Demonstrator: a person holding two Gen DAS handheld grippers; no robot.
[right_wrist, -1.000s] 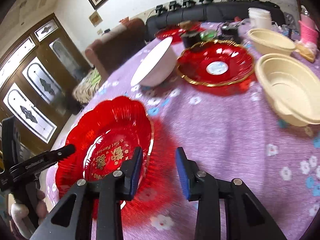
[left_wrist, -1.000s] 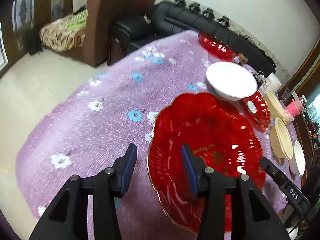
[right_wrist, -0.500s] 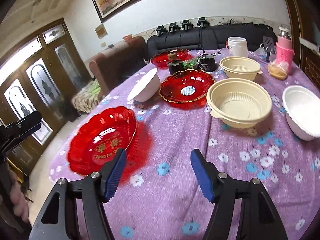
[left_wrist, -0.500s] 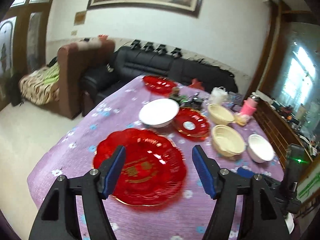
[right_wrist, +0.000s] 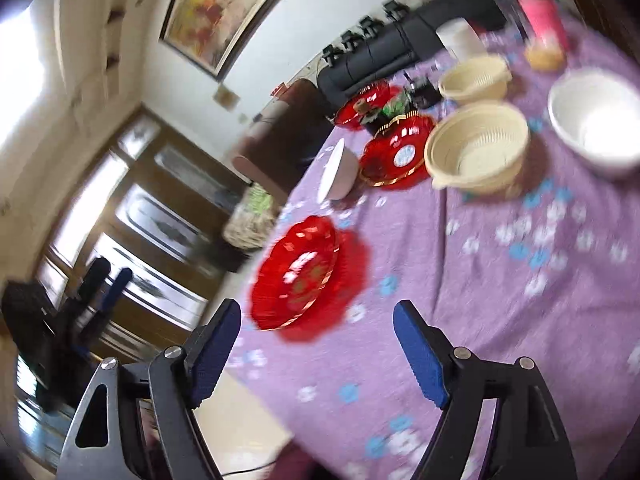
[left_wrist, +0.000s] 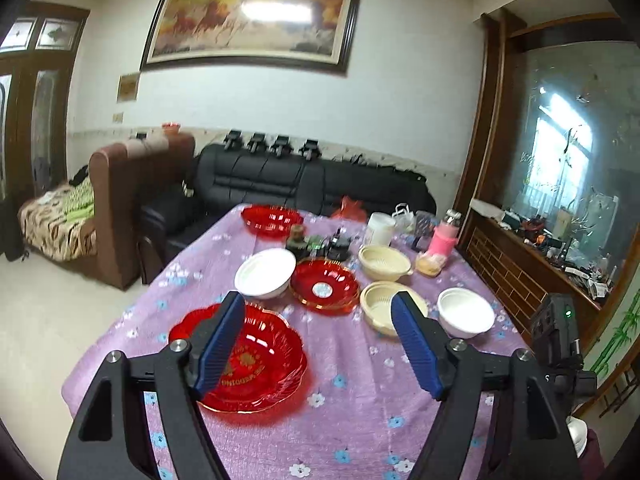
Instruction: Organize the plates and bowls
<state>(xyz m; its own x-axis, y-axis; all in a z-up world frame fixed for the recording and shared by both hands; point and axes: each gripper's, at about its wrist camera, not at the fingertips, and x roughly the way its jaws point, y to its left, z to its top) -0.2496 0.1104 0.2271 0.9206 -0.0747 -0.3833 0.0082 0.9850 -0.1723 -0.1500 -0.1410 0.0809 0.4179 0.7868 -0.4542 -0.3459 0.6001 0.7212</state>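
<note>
From the left wrist, the left gripper [left_wrist: 318,344] is hovering above the table [left_wrist: 360,392], its jaws just widened with nothing held; the big red plate [left_wrist: 260,364] is lying flat on the purple cloth below. From the right wrist, blurred, the right gripper [right_wrist: 316,348] is likewise spreading, empty, the plate [right_wrist: 300,272] sitting near the table's edge.

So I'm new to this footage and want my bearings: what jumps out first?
The big red scalloped plate at the near left corner of the purple flowered tablecloth. Behind it, a smaller red plate sits between a white bowl and a cream colander bowl. Both grippers hang open, empty.
</note>
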